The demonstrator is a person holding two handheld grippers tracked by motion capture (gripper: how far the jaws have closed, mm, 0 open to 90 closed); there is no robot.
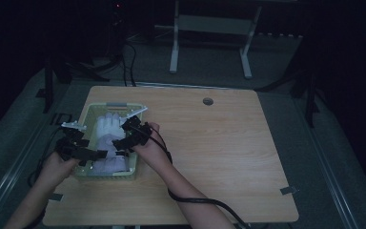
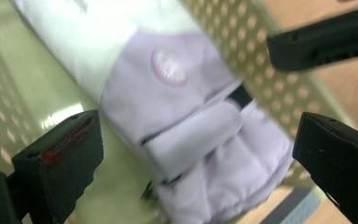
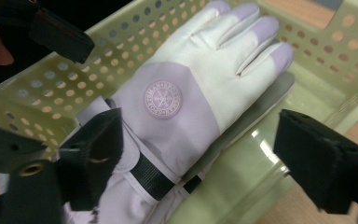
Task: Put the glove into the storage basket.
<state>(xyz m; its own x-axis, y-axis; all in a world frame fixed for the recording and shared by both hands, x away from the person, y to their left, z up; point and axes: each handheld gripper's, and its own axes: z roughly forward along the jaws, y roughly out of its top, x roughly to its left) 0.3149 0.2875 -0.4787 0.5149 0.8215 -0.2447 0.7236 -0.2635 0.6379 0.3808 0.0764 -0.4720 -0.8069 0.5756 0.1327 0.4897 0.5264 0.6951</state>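
Note:
A white and lilac glove (image 1: pixel 108 138) lies flat in a pale green perforated basket (image 1: pixel 106 175) at the table's left. My left gripper (image 1: pixel 100 153) hangs over the basket's near left side. My right gripper (image 1: pixel 120 144) is over its right side. In the left gripper view the jaws of my left gripper (image 2: pixel 200 163) stand wide apart above the glove's cuff and strap (image 2: pixel 191 135), clear of it. In the right gripper view my right gripper (image 3: pixel 207 158) is open too, with the glove (image 3: pixel 191 88) lying below the gap, its round badge facing up.
The basket sits on a light wooden table (image 1: pixel 219 152) with a round cable hole (image 1: pixel 208 101) near the far edge. Black cables trail from both grippers across the near left. A white metal stand (image 1: pixel 209 28) stands on the dark floor behind the table.

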